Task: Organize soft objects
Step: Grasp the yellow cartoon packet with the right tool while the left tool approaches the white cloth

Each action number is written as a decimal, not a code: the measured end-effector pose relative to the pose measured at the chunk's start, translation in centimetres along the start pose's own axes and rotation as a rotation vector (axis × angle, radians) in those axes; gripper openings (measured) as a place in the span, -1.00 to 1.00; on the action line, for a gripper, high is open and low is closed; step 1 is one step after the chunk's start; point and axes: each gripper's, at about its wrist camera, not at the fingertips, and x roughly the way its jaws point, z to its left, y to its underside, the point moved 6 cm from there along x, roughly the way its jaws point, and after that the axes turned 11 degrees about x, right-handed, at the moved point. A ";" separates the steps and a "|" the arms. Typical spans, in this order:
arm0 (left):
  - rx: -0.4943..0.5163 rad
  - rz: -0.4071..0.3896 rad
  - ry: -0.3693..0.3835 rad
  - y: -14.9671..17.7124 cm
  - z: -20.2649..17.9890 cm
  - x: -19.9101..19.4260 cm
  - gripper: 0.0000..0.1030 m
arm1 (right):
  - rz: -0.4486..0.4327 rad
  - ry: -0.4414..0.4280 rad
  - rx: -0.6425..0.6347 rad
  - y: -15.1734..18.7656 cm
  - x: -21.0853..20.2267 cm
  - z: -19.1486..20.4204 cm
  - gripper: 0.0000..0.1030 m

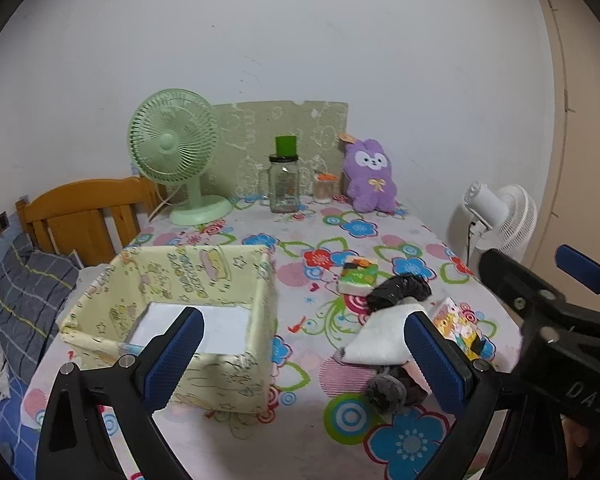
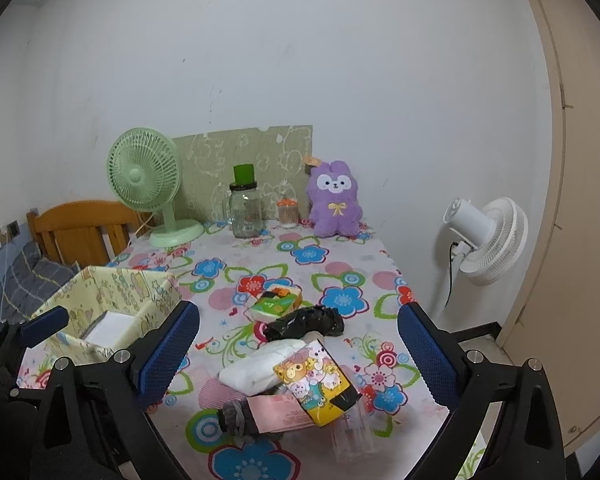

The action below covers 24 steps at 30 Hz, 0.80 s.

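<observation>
A pale yellow fabric box stands open on the table's left, a white sheet on its floor. To its right lies a heap: a green-orange tissue pack, a crumpled black bag, a white folded cloth, a yellow cartoon packet, and a grey knit item with a pink card. My left gripper is open, empty, between box and heap. My right gripper is open above the heap, holding nothing. A purple plush sits at the back.
At the back stand a green desk fan, a glass jar with a green lid and a small jar. A clear plastic cup lies by the heap. A white floor fan stands right, a wooden headboard left.
</observation>
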 end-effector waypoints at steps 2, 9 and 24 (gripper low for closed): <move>0.007 0.003 0.024 0.3 -0.8 0.3 0.96 | 0.002 0.001 -0.009 0.5 0.3 -0.2 0.95; 0.021 0.024 0.069 1.0 -2.8 1.5 0.94 | 0.024 0.001 -0.027 1.5 1.1 -0.8 0.92; 0.049 0.076 0.134 2.8 -5.4 3.8 0.93 | 0.093 0.017 -0.029 4.0 3.7 -2.3 0.81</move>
